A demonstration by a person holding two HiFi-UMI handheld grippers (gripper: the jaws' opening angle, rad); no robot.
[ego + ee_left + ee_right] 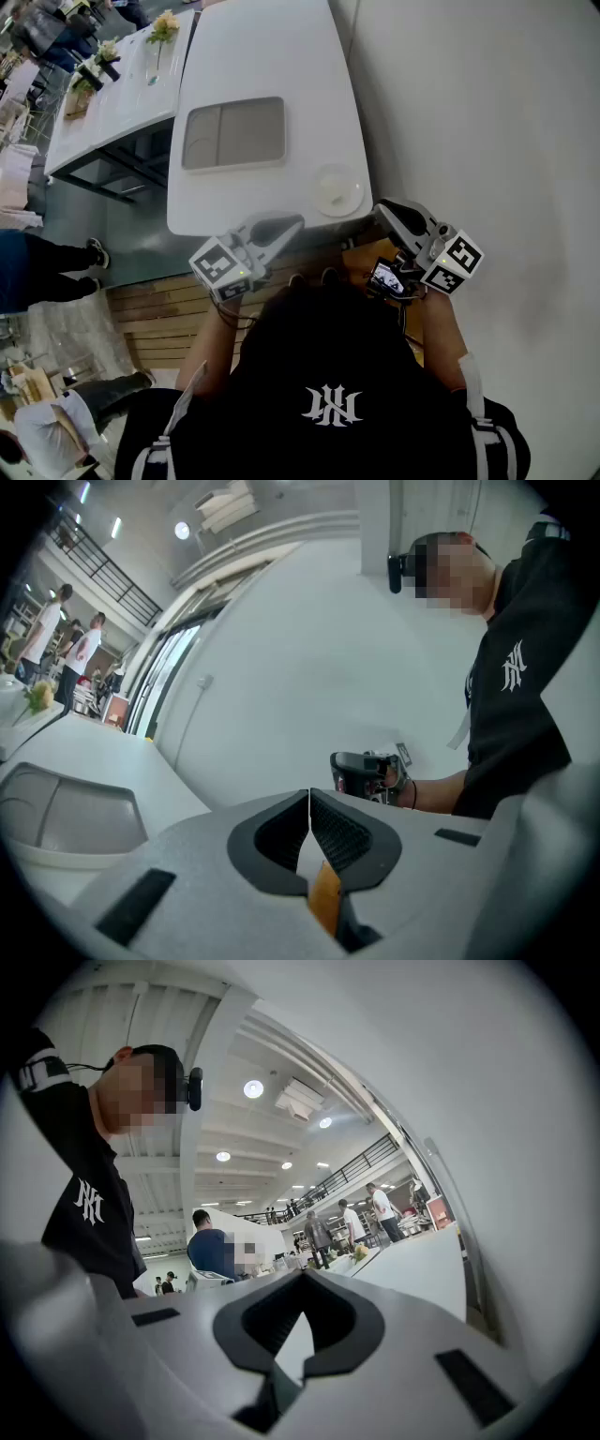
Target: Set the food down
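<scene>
In the head view a white table (272, 56) carries a grey tray (234, 133) and a small round white dish (337, 190) near its front edge. I cannot make out any food on them. My left gripper (292, 222) hovers level just off the table's front edge, jaws shut with nothing between them. My right gripper (382, 210) is held right of the dish, also shut and empty. The left gripper view shows its closed jaws (309, 803), the tray (66, 813) at lower left and the right gripper (366, 772) beyond. The right gripper's jaws (302, 1279) meet tip to tip.
A plain white wall (487, 122) runs along the table's right side. A second white table (122, 94) with flowers (163, 26) stands at the back left. Bystanders (37, 267) stand on the floor at left; wooden flooring (159, 319) lies under me.
</scene>
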